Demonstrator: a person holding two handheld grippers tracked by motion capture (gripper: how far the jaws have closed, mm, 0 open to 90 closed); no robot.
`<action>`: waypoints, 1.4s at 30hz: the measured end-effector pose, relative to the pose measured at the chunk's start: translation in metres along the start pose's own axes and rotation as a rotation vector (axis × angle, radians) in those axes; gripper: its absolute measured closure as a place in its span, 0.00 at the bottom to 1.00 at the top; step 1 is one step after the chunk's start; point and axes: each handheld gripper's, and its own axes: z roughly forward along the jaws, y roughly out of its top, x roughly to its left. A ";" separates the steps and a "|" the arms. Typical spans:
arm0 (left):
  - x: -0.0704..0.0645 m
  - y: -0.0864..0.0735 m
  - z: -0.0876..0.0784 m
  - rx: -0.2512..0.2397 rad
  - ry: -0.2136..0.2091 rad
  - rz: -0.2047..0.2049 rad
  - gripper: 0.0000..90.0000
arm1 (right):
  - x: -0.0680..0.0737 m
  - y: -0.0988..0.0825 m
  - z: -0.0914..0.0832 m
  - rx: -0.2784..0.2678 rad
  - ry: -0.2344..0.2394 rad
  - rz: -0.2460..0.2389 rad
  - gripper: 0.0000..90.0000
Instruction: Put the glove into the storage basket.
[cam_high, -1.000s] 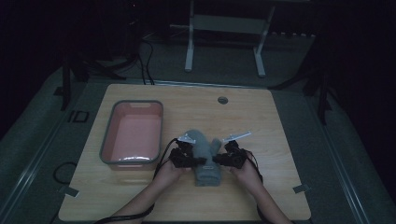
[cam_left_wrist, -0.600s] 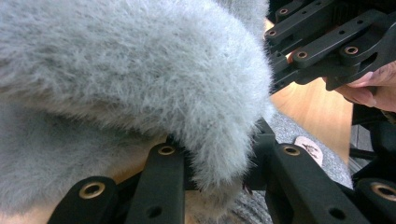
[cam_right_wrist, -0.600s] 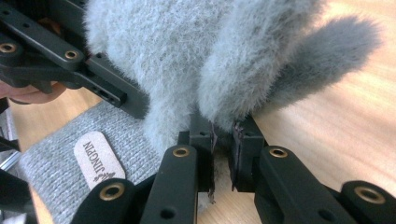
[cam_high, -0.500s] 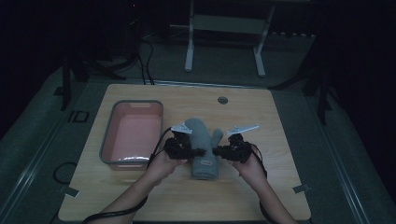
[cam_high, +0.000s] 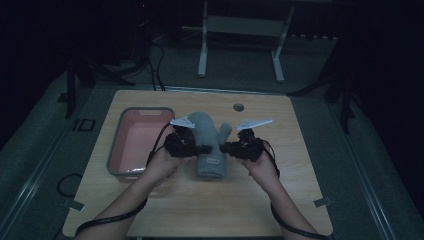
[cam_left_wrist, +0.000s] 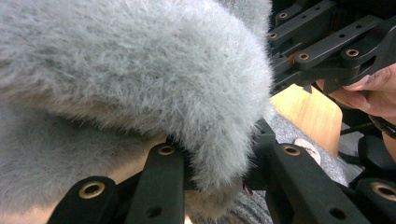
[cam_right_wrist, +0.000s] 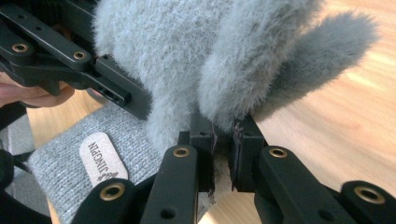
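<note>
Above wooden table (cam_high: 280, 200), left tongs (cam_high: 204, 148) and right tongs (cam_high: 224, 147) pinch grey mitten (cam_high: 206, 134).

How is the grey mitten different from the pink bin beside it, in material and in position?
The mitten is grey, soft and fuzzy; the bin is pink, rigid and grey-rimmed. The left gripper and right gripper are shut on the mitten; the bin stands untouched. Both are above the wooden table.
</note>
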 end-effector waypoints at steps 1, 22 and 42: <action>0.002 0.001 -0.003 -0.001 0.006 -0.001 0.83 | 0.001 0.003 0.002 -0.001 0.005 0.000 0.91; 0.045 -0.004 -0.089 -0.011 0.124 -0.024 0.82 | 0.042 0.072 0.064 0.001 0.084 -0.054 0.91; 0.116 -0.057 -0.113 0.048 0.160 -0.158 0.82 | 0.061 0.090 0.163 0.113 0.120 -0.033 0.91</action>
